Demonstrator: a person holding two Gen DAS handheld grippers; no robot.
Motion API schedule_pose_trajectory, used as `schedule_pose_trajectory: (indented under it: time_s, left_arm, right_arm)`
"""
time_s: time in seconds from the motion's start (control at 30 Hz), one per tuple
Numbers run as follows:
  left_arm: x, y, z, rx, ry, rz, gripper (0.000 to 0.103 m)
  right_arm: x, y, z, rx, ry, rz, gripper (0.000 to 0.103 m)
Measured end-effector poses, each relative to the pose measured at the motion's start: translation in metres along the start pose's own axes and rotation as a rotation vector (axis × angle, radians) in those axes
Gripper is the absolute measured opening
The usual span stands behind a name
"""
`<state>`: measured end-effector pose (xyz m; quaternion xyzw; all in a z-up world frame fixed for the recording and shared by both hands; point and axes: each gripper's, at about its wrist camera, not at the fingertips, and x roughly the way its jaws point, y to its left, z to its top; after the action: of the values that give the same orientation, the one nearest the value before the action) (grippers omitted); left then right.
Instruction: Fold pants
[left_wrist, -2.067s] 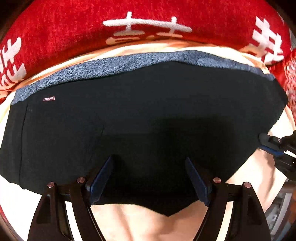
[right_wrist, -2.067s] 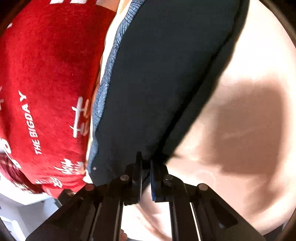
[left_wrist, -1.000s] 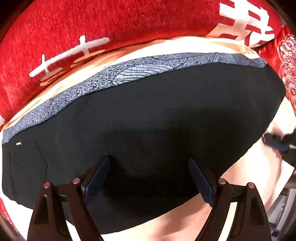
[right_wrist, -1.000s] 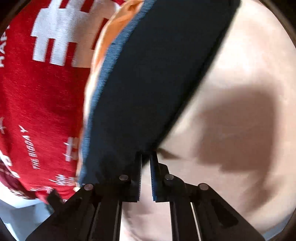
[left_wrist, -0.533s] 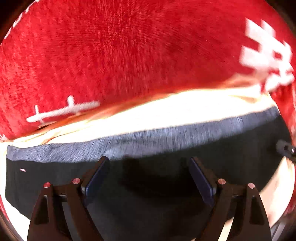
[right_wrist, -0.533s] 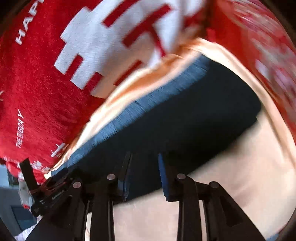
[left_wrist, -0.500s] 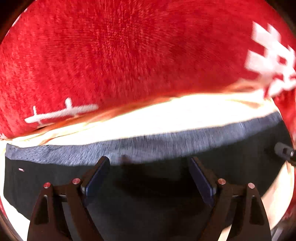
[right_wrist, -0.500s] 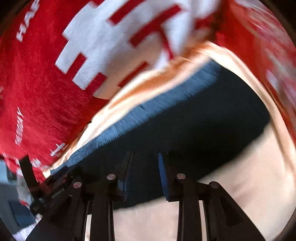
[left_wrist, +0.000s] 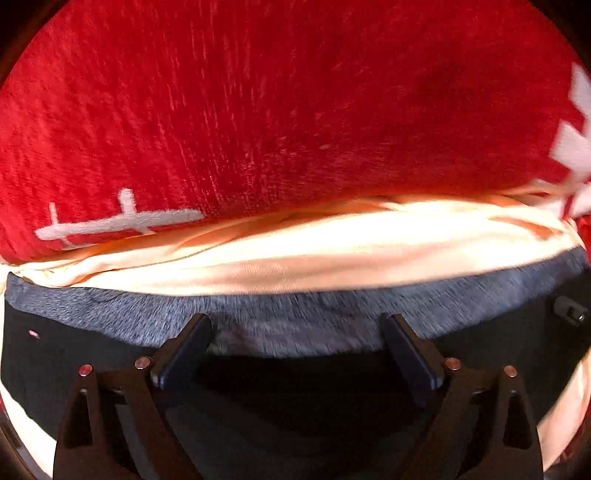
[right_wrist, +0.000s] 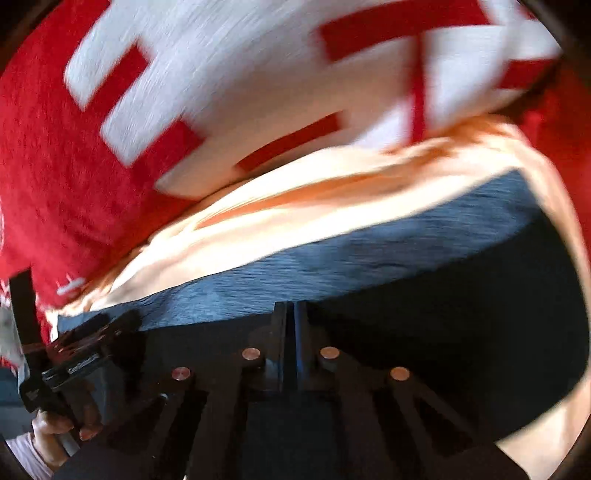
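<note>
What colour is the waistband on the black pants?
Mottled blue-grey, lighter than the black pants; the waistband shows best in the left wrist view.

Strong warm light; cream sheet (left_wrist: 332, 254) blown out to glare. Pants (left_wrist: 295, 398) near-black, detail lost in shadow. Motion blur in both views, heavier in right wrist view on red blanket (right_wrist: 74, 166). Fisheye bending, dark vignette corners.
</note>
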<state>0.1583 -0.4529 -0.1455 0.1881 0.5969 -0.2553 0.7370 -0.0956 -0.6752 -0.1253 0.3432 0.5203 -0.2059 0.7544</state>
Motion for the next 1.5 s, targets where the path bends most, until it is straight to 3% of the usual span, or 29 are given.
schedule_pose_trajectory:
  time_s: [0.1, 0.2, 0.27, 0.33, 0.53, 0.7, 0.77, 0.87, 1.03, 1.3, 1.5]
  left_arm:
    - [-0.015, -0.013, -0.016, 0.032, 0.013, -0.045, 0.095]
    - [-0.015, -0.034, -0.038, 0.090, 0.038, -0.057, 0.095]
    - [-0.004, -0.047, -0.051, 0.119, 0.073, -0.048, 0.095]
    - [-0.007, -0.053, -0.059, 0.122, 0.017, -0.023, 0.095]
    - [-0.003, -0.059, -0.053, 0.138, 0.039, -0.028, 0.096]
    - [-0.006, -0.065, -0.061, 0.136, 0.034, -0.014, 0.096]
    - [-0.005, -0.067, -0.060, 0.134, 0.031, -0.010, 0.096]
    - [-0.004, -0.058, -0.066, 0.136, 0.029, -0.011, 0.096]
    - [-0.005, -0.041, -0.077, 0.130, 0.028, -0.010, 0.101]
    - [-0.001, -0.031, -0.076, 0.124, 0.016, -0.007, 0.101]
    - [-0.005, -0.030, -0.081, 0.118, 0.020, -0.007, 0.101]
  right_arm:
    - [-0.040, -0.025, -0.024, 0.088, -0.043, 0.007, 0.008]
    - [-0.077, -0.054, -0.055, 0.215, -0.113, -0.055, 0.008]
    - [-0.093, -0.080, -0.075, 0.328, -0.141, -0.090, 0.016]
    - [-0.092, -0.098, -0.073, 0.391, -0.146, -0.101, 0.018]
    - [-0.081, -0.143, -0.063, 0.559, -0.160, -0.021, 0.017]
    - [-0.073, -0.163, -0.086, 0.707, -0.145, 0.005, 0.014]
    - [-0.077, -0.158, -0.087, 0.654, -0.138, -0.032, 0.014]
    - [-0.086, -0.141, -0.085, 0.537, -0.113, -0.158, 0.015]
    - [-0.106, -0.108, -0.073, 0.372, -0.161, -0.183, 0.016]
    - [-0.054, -0.020, -0.063, 0.104, -0.044, -0.133, 0.016]
    - [-0.028, -0.005, -0.070, 0.025, 0.008, -0.161, 0.015]
